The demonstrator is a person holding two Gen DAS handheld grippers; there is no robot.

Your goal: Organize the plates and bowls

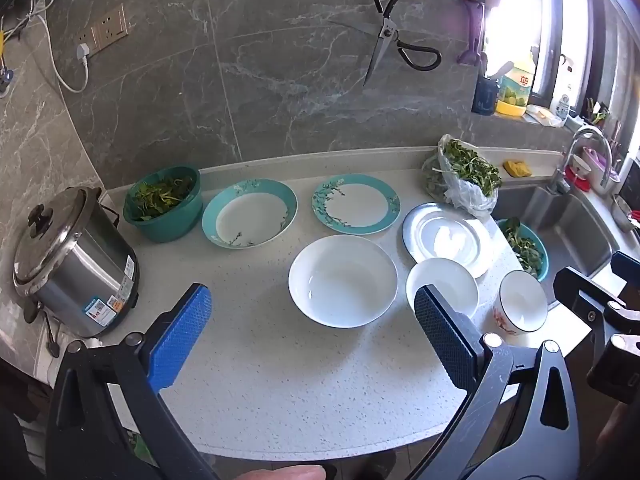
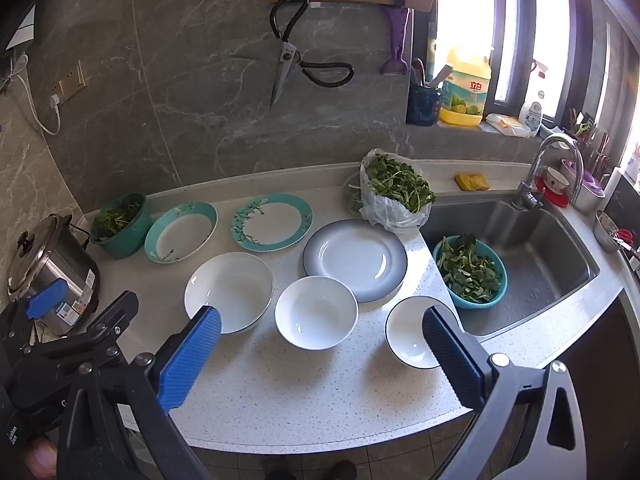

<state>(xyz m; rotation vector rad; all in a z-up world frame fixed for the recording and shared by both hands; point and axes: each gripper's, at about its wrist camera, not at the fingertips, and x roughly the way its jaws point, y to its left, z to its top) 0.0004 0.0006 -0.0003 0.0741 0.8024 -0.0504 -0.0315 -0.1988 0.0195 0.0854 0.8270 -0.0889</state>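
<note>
Both tongs stand wide open, holding nothing: left gripper [image 1: 314,334], right gripper [image 2: 322,354]. Bowls sit along the counter [image 2: 288,396] front edge, plates behind. Recommend nesting the small white bowl [image 2: 316,312] into the large white bowl [image 2: 229,291], gripping its rim squarely.

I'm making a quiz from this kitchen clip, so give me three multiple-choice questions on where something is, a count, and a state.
1. Where is the teal basin of greens?
A. in the sink
B. on the rice cooker
C. on the windowsill

2. How many teal-rimmed plates are on the counter?
A. one
B. two
C. four

3. How does the right tool stand?
A. shut on a bowl
B. shut on a plate
C. open, holding nothing

Answers: 1 A, it sits inside the sink. 2 B, one beside the other. 3 C, its fingers are spread wide with only counter between them.
</note>
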